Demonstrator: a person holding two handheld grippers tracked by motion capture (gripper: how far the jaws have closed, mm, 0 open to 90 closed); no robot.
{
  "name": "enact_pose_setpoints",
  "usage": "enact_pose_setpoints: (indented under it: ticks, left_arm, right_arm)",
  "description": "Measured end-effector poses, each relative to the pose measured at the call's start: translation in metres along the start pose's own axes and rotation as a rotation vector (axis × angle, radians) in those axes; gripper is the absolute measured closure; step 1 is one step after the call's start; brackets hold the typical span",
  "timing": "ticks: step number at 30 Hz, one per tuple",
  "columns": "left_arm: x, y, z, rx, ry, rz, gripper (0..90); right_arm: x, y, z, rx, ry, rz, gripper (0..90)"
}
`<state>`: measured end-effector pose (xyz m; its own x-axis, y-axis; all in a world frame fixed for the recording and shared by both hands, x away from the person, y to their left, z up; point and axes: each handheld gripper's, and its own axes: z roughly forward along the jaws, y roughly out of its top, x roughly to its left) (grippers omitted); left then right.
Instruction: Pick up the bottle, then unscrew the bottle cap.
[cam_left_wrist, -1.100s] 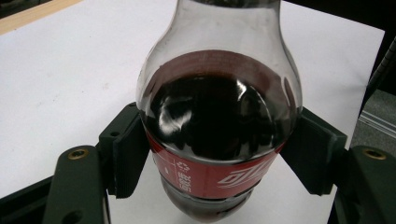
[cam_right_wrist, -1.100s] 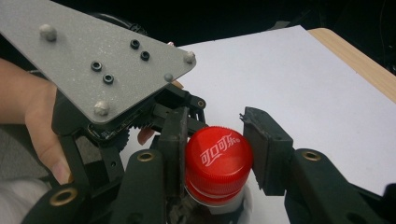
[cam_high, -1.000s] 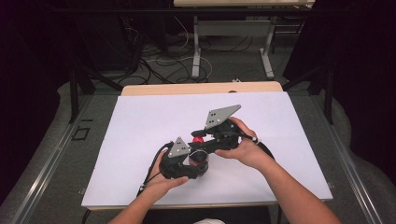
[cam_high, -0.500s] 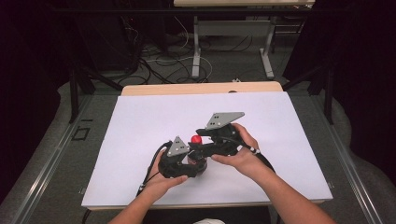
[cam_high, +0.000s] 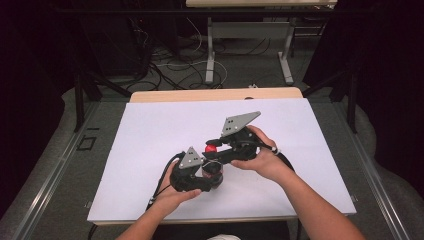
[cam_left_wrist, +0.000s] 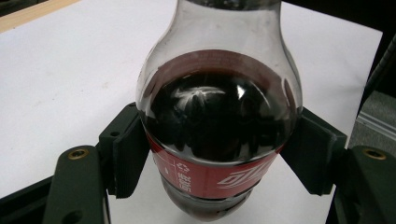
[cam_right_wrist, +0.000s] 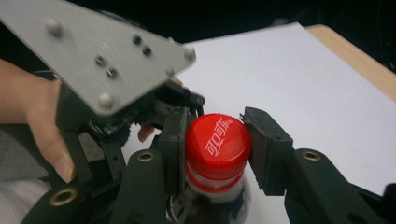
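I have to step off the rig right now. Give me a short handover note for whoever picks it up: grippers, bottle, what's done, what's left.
Left gripper: shut on the cola bottle at its red label, holding it over the white table sheet.
Right gripper: jaws on either side of the red cap, touching it or nearly so.
Done: bottle gripped, cap lined up in the right jaws.
Left: the cap is still on; probably the next step is twisting it off while the left gripper holds the bottle steady.
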<state>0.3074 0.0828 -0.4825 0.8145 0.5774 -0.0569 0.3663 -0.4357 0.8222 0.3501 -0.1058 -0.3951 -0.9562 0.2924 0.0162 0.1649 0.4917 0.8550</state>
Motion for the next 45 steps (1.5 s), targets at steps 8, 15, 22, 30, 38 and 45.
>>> enact_pose_setpoints:
  ticks: [8, 15, 22, 30, 38, 45]
  left_arm:
    - [-0.002, -0.001, 0.004, 0.003, 0.0, 0.008, 30.0]
    - [0.004, -0.002, 0.002, -0.002, 0.015, -0.011, 29.9]
    - [0.01, -0.003, 0.0, -0.004, 0.032, -0.031, 29.9]
    - [0.017, -0.004, -0.003, -0.007, 0.058, -0.048, 29.9]
    - [0.025, -0.003, -0.008, -0.004, 0.062, -0.066, 29.9]
    - [0.029, 0.001, -0.007, -0.021, 0.077, -0.075, 29.9]
  right_arm:
    - [-0.003, 0.005, -0.009, -0.002, -0.007, -0.004, 61.2]
    - [0.0, -0.001, -0.013, 0.007, -0.096, 0.046, 61.0]
    - [-0.001, -0.01, -0.016, 0.006, -0.168, 0.104, 61.0]
    - [0.0, -0.018, -0.024, -0.014, -0.198, 0.131, 61.0]
    - [0.002, -0.031, -0.028, -0.002, -0.228, 0.154, 61.0]
    - [0.003, -0.042, -0.03, -0.014, -0.244, 0.176, 61.0]
